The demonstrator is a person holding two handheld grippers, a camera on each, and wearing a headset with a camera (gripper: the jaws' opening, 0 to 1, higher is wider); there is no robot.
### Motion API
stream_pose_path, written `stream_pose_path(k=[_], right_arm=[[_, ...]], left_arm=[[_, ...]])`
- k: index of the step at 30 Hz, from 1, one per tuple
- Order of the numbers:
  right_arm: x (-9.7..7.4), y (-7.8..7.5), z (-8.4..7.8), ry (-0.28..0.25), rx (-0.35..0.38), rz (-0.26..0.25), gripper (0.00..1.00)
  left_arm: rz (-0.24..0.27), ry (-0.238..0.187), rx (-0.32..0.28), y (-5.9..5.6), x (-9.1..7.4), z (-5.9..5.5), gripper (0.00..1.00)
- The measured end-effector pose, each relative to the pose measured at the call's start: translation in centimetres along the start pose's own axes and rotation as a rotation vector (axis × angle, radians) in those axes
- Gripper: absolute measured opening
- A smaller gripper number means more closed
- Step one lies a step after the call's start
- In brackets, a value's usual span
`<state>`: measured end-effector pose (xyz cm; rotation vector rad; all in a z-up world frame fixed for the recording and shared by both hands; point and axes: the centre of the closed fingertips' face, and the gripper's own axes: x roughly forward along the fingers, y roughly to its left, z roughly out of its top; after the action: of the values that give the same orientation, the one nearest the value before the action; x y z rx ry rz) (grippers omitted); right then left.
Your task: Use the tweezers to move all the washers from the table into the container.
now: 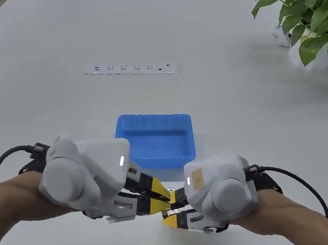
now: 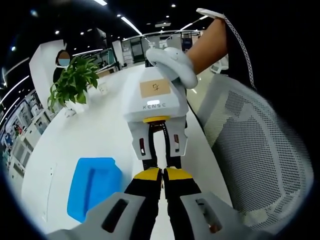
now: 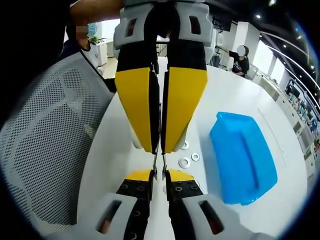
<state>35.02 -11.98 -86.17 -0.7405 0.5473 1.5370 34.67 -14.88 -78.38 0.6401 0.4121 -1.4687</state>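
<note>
- Head view: container [image 1: 155, 140] looks empty, mid-table [image 1: 229, 89]; left gripper [image 1: 163, 195] and right gripper [image 1: 171, 215] meet tip to tip before its near edge.
- Left gripper view: own jaws nearly together.
- Right gripper view: left jaws pinch tweezers [image 3: 159, 162]; right jaws flank them, grip unclear. Three washers [image 3: 184, 162] lie beside container.

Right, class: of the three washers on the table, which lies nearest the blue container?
The washer at the group's edge facing the blue container; the other two washers lie farther from it.
</note>
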Motion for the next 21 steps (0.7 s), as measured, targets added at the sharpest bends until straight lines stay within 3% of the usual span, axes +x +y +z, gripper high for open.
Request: stream_pose_path(k=[21], right_arm=[[-0.5, -0.8, -1.1, 0.007, 0.021, -0.032, 0.13]], left_arm=[[-0.012, 0.004, 0.002, 0.7, 0.8, -0.1, 0.06]])
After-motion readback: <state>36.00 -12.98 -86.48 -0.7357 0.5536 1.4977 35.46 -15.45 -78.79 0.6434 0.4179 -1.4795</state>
